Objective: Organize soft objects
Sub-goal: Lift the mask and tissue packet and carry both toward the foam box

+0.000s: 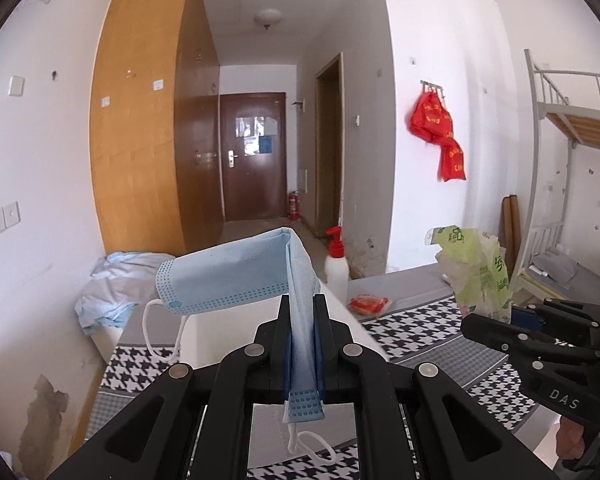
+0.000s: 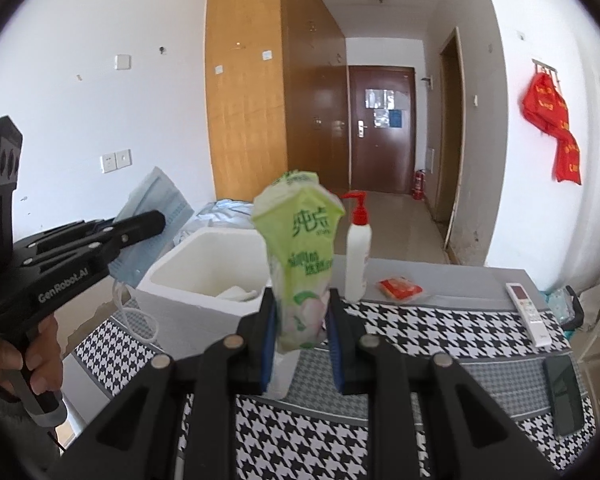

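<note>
Over the houndstooth cloth [image 2: 440,328] on the table, I've got both grippers up in the air w/ something in each.

Left gripper [image 1: 302,320]: jaws pinched right down on the blue face mask [image 1: 236,276]. Mask is folded over at the top; one half sticks out to the left, the other runs down btwn the pads, w/ an ear loop dangling at each end. In the right wrist view the same mask shows at the left gripper's tip, just left of the white foam box [image 2: 204,268].

Right gripper [image 2: 302,320]: jaws only partly closed, blue pads pressing both sides of the green tissue pack [image 2: 300,264]. Pack stands upright, top crumpled, lower end hanging below the pads. Its crinkled green top also shows at the right edge of the left wrist view.

Foam box sits on the cloth, open, w/ something pale inside; can't tell what. Just right of it stands a white pump bottle [image 2: 358,256] w/ a red pump. Near that lies a small red packet [image 2: 400,289]. Farther right: a white remote [image 2: 528,312] and a dark phone [image 2: 564,392], both flat on the cloth. My left hand [image 2: 28,356] grips the left handle.
</note>
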A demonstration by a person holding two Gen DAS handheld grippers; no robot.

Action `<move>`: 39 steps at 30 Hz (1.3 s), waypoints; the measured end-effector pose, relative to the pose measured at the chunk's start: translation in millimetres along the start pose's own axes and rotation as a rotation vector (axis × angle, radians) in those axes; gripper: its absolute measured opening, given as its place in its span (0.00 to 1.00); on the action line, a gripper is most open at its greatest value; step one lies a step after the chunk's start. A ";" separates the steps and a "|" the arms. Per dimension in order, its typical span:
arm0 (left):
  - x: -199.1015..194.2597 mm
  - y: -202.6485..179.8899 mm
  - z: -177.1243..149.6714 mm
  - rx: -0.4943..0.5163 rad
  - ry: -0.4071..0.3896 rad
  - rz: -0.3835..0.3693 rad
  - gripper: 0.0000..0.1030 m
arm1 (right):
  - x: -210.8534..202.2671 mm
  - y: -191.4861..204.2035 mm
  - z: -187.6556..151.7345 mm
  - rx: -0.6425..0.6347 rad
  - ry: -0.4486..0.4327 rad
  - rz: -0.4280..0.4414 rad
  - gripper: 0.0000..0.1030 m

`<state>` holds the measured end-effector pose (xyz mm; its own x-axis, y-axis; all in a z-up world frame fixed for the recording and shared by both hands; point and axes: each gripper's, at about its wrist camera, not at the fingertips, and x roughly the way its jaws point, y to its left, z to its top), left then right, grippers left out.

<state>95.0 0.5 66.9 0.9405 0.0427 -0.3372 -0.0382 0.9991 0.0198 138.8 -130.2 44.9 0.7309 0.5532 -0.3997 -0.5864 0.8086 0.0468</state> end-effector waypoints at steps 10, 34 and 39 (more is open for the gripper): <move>12.5 12.7 -4.4 0.006 0.046 0.027 0.09 | 15.8 17.4 6.0 -0.031 0.002 0.058 0.26; 86.4 27.5 -2.5 -0.035 0.177 -0.003 0.09 | 35.6 8.8 5.8 -0.020 0.028 0.026 0.26; 102.3 31.9 -4.5 -0.048 0.213 0.004 0.09 | 37.9 9.0 5.5 -0.018 0.037 0.014 0.26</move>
<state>188.5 36.8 28.8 0.8481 0.0415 -0.5283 -0.0622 0.9978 -0.0215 163.1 -100.8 35.1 0.7095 0.5562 -0.4328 -0.6029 0.7970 0.0359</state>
